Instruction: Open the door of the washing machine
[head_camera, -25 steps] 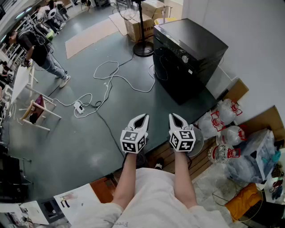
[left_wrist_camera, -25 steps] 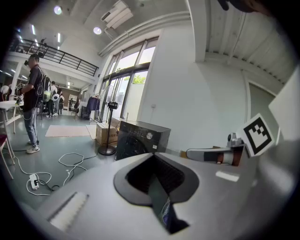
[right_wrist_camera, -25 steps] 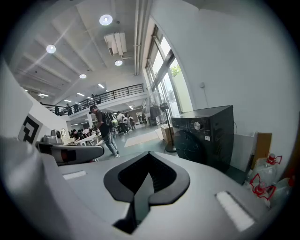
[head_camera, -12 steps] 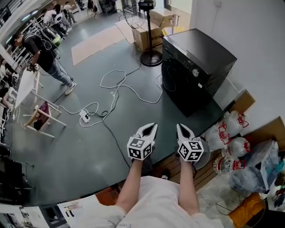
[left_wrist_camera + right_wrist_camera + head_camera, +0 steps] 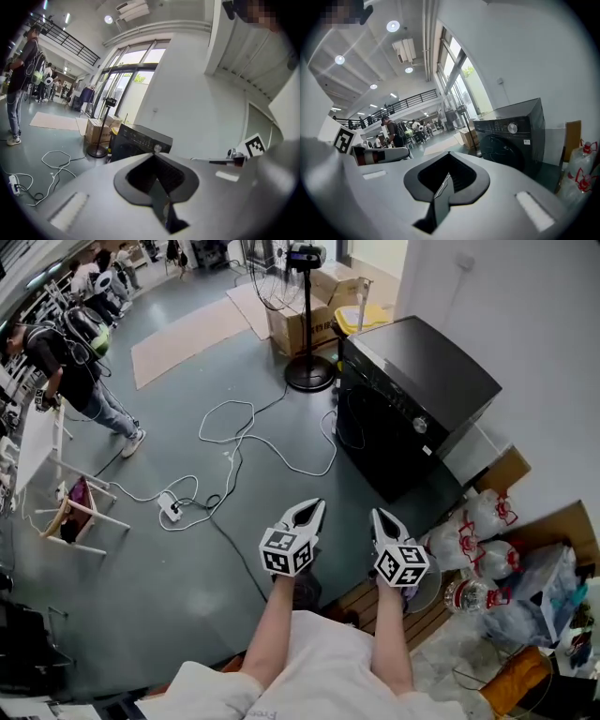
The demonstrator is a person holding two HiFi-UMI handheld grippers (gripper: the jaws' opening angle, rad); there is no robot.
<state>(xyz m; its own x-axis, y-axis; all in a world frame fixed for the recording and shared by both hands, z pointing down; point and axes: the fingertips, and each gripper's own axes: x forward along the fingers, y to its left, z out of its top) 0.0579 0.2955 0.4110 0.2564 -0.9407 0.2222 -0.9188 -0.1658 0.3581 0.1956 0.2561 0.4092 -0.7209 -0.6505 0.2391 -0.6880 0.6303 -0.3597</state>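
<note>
The black front-loading washing machine (image 5: pixel 419 388) stands against the white wall at the upper right, its round door (image 5: pixel 364 430) shut and facing the open floor. Both grippers are held side by side in the air above the floor, a good way short of the machine. My left gripper (image 5: pixel 317 507) is shut with nothing in it, and so is my right gripper (image 5: pixel 379 515). The left gripper view has the shut left gripper (image 5: pixel 153 153) pointing at the washing machine (image 5: pixel 137 140). In the right gripper view the washing machine (image 5: pixel 513 136) lies right of the shut right gripper (image 5: pixel 449 153).
A fan stand (image 5: pixel 307 371) and cardboard boxes (image 5: pixel 300 310) sit left of the machine. White cables (image 5: pixel 234 442) and a power strip (image 5: pixel 170 512) trail over the floor. Tied plastic bags (image 5: pixel 478 526) crowd the right wall. A person (image 5: pixel 70 367) stands far left.
Both grippers have moved forward across the floor toward the washing machine, still side by side and still shut. The machine now sits a little nearer in the head view.
</note>
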